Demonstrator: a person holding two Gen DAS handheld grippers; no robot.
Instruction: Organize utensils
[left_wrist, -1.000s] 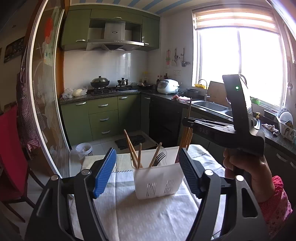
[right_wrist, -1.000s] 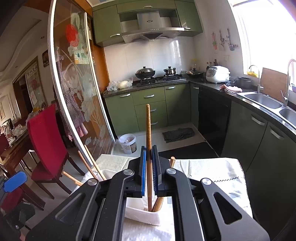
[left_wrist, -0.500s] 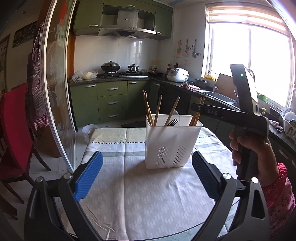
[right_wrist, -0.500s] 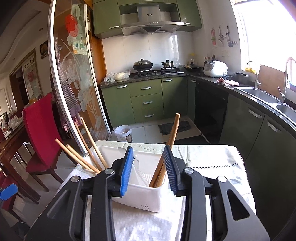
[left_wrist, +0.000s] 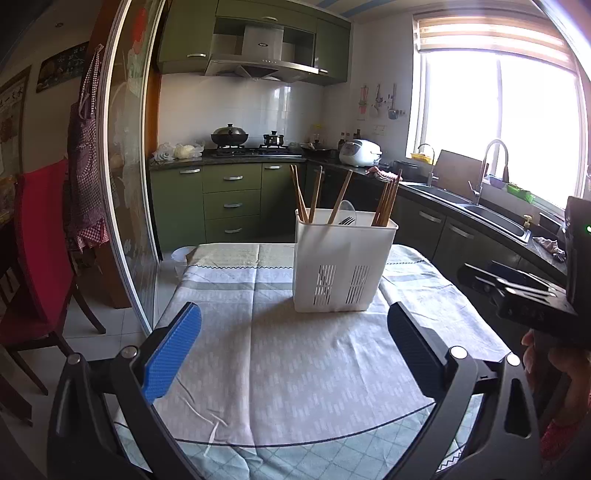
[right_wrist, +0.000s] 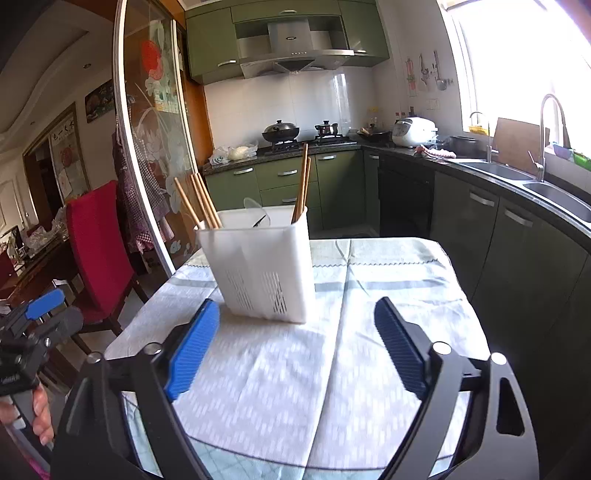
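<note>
The white utensil caddy (left_wrist: 343, 264) stands upright on the cloth-covered counter (left_wrist: 295, 369), and every place here is read from it. Chopsticks (left_wrist: 386, 199) lean out of its right-hand compartment, more chopsticks (left_wrist: 314, 195) out of its left, and a fork (left_wrist: 345, 220) sits between them, though its handle is hidden. Their long axes run nearly vertical. The left gripper (left_wrist: 293, 352) hangs in front of the caddy, jaws spread wide and holding nothing. The right gripper (right_wrist: 295, 354) is likewise released and empty, in front and to its right. Neither seems clearly nearer; nothing loose shows on the cloth, so the sorting looks about finished.
</note>
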